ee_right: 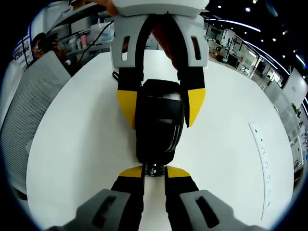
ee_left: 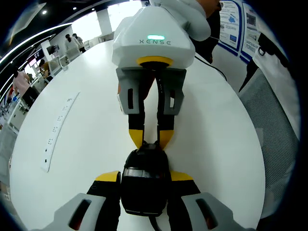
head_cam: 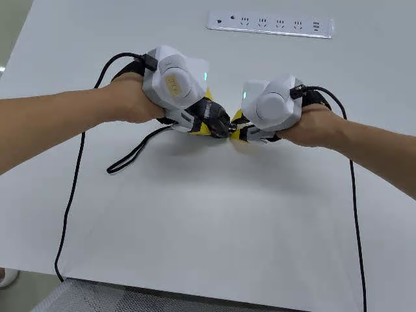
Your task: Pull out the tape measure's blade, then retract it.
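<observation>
left hand-held gripper (ee_left: pixel 144 176) clamps the one black tape measure (ee_right: pixel 159 120), right hand-held gripper (ee_right: pixel 154 172) pinches its blade tip (ee_right: pixel 154 169).

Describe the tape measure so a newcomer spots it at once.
Over the white table, two grippers meet tip to tip. The tape measure is the black rounded case clamped in the left gripper, its front end pinched by the right gripper; the power strip beyond is flat and white.

The tape measure (ee_left: pixel 146 187) looks glossy black plastic, the table (head_cam: pixel 195 214) smooth and matt.
</observation>
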